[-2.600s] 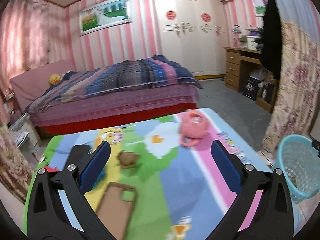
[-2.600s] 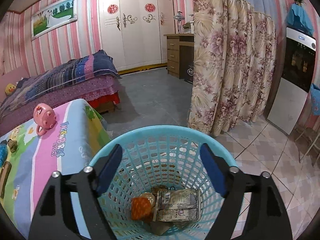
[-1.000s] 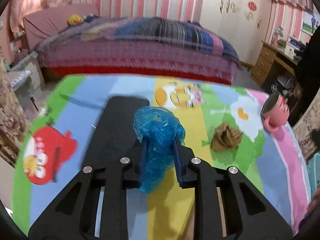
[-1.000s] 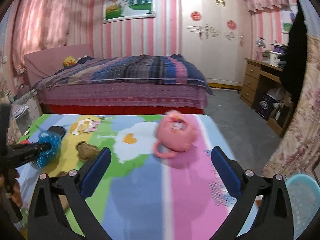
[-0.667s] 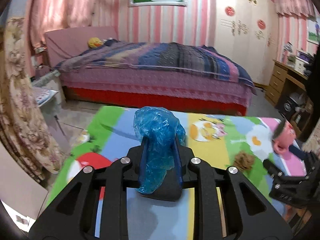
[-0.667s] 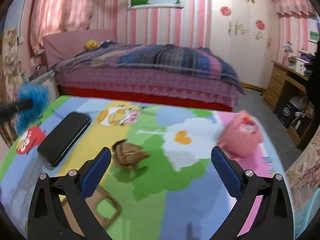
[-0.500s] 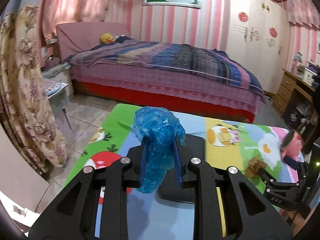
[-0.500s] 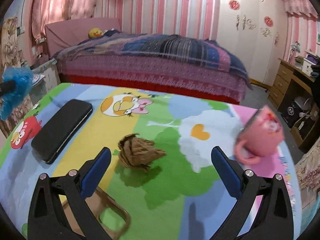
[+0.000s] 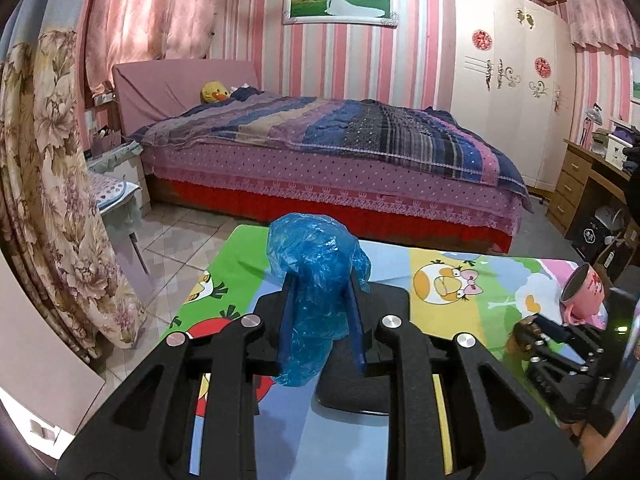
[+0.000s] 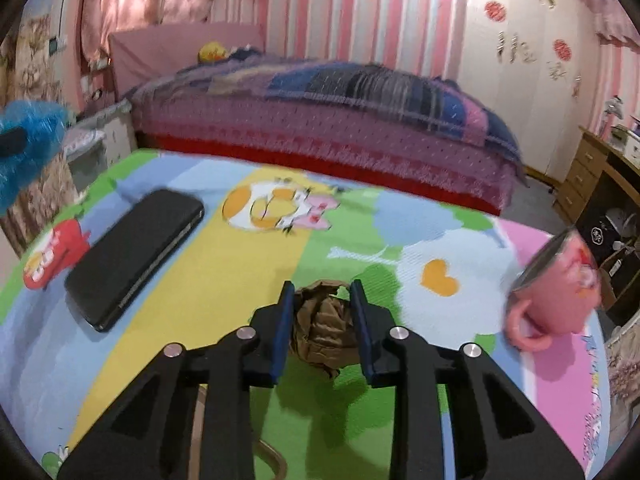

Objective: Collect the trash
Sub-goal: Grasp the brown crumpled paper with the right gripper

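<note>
Trash comes in two pieces here. One is a crumpled brown paper wad (image 10: 324, 326) lying on the green patch of the cartoon-printed table cover (image 10: 248, 276), creased and dull, its near underside hidden behind the black linkage. The right gripper (image 10: 322, 300) has its blue-padded jaws just closing in around it; the pads sit against the wad's sides, pinching it, and the wad rests on the cover. The whole right-wrist view is smeared with motion blur, so fine detail of the paper is hard to read.

The other piece is a scrunched blue plastic bag (image 9: 314, 296), glossy and translucent, bulging above and trailing below the narrow jaws of the left gripper (image 9: 320, 300), which are pressed tight on its middle. It is held clear above the table's near-left end; from the right wrist it shows only as a blurred blue tuft at the left edge.

Just beyond the bag lies a black phone (image 10: 134, 258), flat on the cover, largely masked by the left gripper in its own view. A pink mug (image 10: 556, 288) tilts near the right end, blurred. A brown phone case (image 10: 256, 436) is nearly all hidden beneath the right gripper's frame. Behind the table stands a bed (image 9: 340, 152) with a striped quilt.
</note>
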